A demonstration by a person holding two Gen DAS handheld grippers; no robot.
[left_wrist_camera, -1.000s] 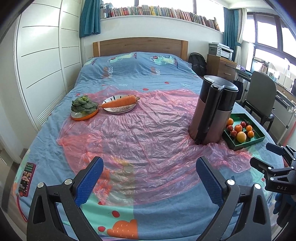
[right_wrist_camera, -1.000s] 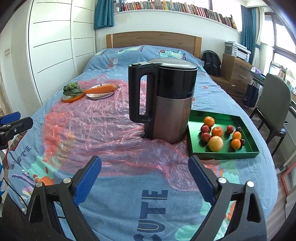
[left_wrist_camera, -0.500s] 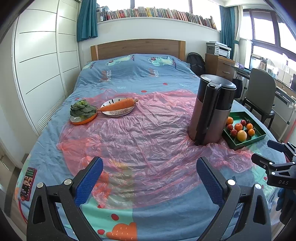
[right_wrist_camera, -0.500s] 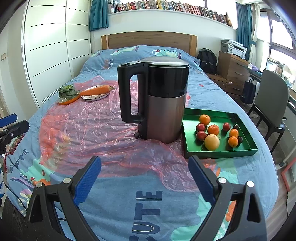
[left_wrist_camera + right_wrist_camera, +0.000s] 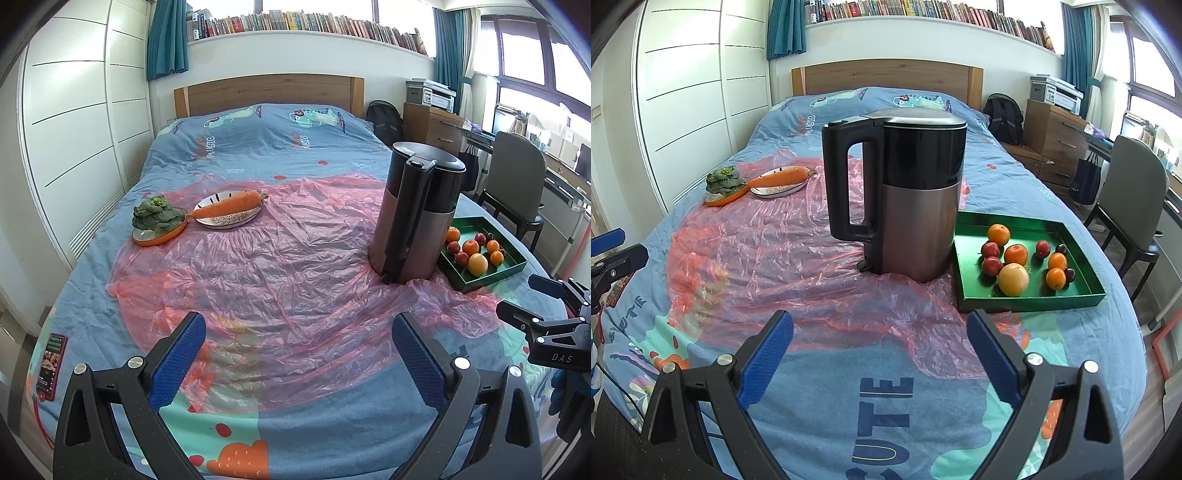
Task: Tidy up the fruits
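A green tray [image 5: 1078,258] [image 5: 515,254] lies on the bed to the right of a kettle. It holds a large yellow-orange fruit [image 5: 1013,279] [image 5: 477,264], several small oranges [image 5: 998,234] and several small red fruits [image 5: 991,266]. My right gripper [image 5: 881,332] hovers open and empty over the near bed edge, well short of the tray. My left gripper [image 5: 298,332] is open and empty too, over the pink plastic sheet. The right gripper also shows at the right edge of the left wrist view.
A tall black and steel kettle [image 5: 901,199] [image 5: 417,214] stands between the sheet's middle and the tray. At the far left a carrot [image 5: 229,206] lies on a plate, beside greens [image 5: 157,214] on an orange dish. A phone [image 5: 50,362] lies at the left bed edge. A chair [image 5: 1130,206] stands to the right.
Both views have pulled back and risen slightly, so the bed and kettle sit a little farther off. Both grippers stayed open.
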